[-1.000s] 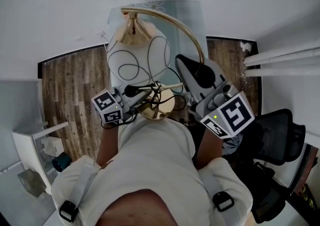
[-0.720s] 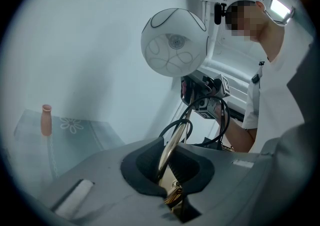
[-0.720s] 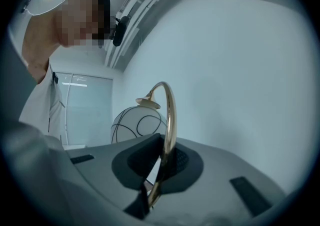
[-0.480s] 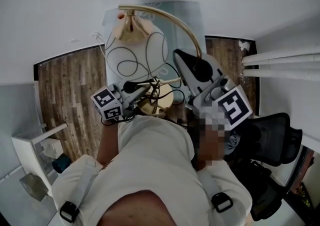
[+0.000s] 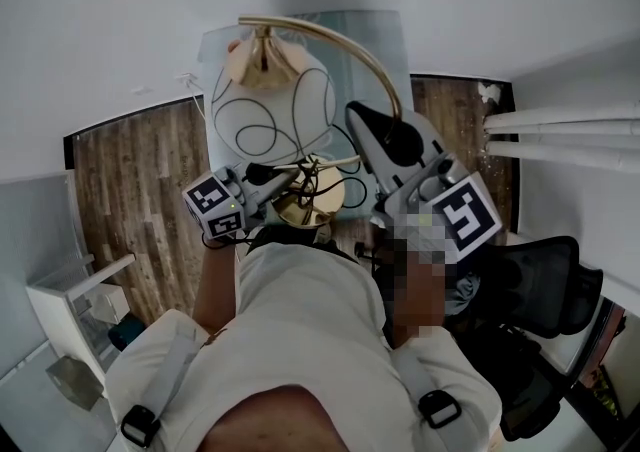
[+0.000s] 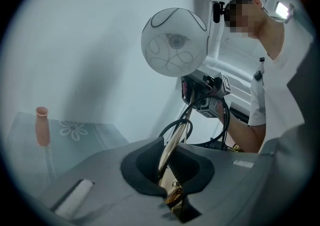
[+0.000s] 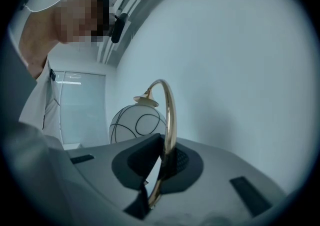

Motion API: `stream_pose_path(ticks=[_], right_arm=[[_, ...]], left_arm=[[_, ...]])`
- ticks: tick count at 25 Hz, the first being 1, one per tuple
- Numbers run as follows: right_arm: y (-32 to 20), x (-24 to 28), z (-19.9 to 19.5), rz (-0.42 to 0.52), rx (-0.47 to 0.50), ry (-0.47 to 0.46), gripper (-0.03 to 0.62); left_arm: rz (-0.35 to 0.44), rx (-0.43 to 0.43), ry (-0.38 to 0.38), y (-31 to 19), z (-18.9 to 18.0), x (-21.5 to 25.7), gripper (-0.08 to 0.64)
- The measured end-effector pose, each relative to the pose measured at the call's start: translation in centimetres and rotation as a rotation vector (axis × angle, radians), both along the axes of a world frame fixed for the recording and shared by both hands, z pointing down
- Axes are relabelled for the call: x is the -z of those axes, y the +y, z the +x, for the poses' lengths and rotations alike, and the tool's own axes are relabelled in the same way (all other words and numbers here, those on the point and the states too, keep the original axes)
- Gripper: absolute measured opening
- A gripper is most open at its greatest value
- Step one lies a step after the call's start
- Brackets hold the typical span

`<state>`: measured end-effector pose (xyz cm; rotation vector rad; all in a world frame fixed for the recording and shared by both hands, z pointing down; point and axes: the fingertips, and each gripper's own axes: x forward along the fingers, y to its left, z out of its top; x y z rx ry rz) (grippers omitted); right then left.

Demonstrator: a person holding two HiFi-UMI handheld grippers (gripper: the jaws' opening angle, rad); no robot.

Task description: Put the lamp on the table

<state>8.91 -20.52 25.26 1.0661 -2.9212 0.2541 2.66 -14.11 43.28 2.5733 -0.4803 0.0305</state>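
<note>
The glass table (image 5: 385, 30) is lying just ahead of both claws, against the white wall. The lamp (image 5: 270, 115) is hanging between the claws and that table: its white globe shade is sitting forward of the left claw (image 5: 295, 175) and over the glass. Its round brass base (image 5: 305, 205) is sitting just behind that claw, close to the person's shirt. I judge it is not yet set down.

The 2 claws are sharing the load. The right claw (image 5: 375, 130) is clamping tight on the curved brass stem (image 5: 350, 40) part way up, with the arch rising out of its jaws and bending over to the shade. That is probably steadying the top-heavy globe. The left claw is closing almost fully on the same stem lower down, near the base, most likely taking the weight. Loops of black cord (image 6: 220, 120) are dangling beyond its tips.

A small pink vase (image 6: 42, 125) is standing on the table, far off to the left of the left claw, so the landing spot should stay clear of it.

Both hands are reaching forward from the torso with their claws pointing about level. The left claw is aiming across at the right claw, which is showing just past the stem.
</note>
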Motion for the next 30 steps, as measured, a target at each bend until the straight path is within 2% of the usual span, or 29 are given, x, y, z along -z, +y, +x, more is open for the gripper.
stream_pose_path(ticks=[11,30], right_arm=[[-4.3,-2.6,1.2,-0.037,-0.031,0.003,0.005],[-10.0,-8.3,2.8,-0.096,-0.080,0.030,0.005]], left_arm=[[0.016,-0.023,-0.012,-4.7,0.8,-2.7,0.023],[-0.008,-0.057,-0.026,-10.3,2.0,-7.9,0.023]])
